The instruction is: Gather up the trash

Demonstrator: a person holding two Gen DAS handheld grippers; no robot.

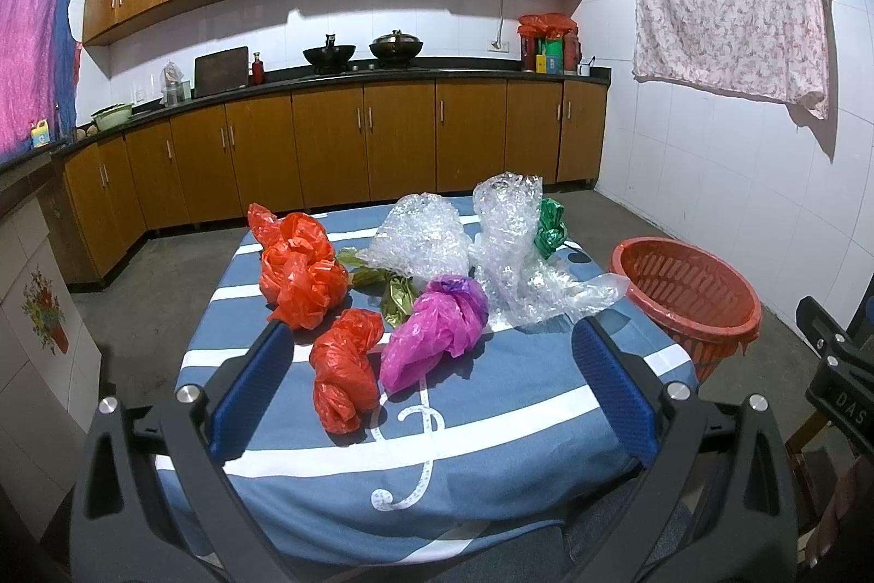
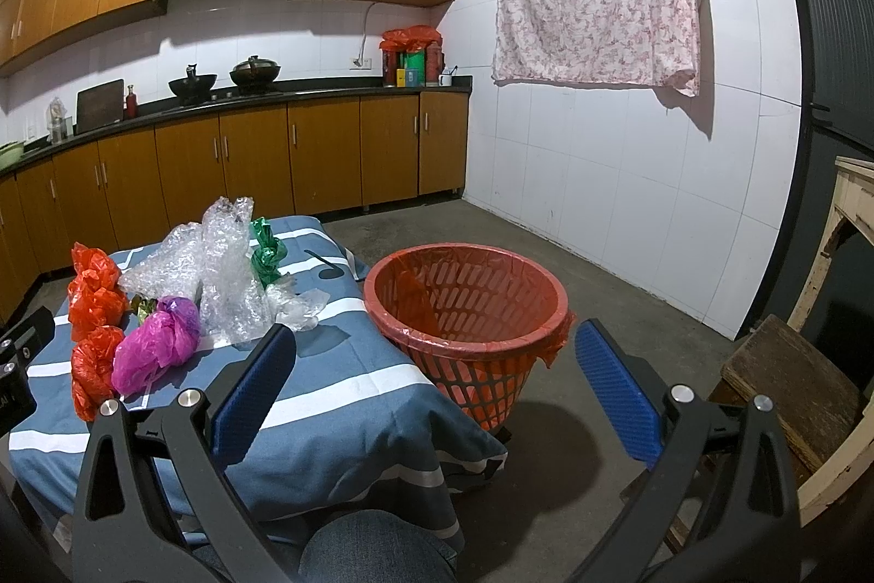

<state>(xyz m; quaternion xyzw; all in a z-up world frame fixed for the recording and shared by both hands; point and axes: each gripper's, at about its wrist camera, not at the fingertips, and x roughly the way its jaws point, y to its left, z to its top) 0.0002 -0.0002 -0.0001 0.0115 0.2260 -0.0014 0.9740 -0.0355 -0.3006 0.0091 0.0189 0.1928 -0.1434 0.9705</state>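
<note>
olive wrapper [image 1: 393,293] half hidden behind bags, stool [image 2: 792,386] cut off

A table under a blue, white-striped cloth [image 1: 491,424] carries 2 orange bags [image 1: 303,274] [image 1: 345,372], a magenta bag [image 1: 437,329], bubble wrap [image 1: 423,236] and green foil [image 1: 550,227] at its far right corner

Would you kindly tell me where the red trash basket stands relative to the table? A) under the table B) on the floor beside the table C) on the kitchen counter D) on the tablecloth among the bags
B: the red trash basket stands on the concrete floor next to the table's striped blue tablecloth, empty except for its liner.
</note>
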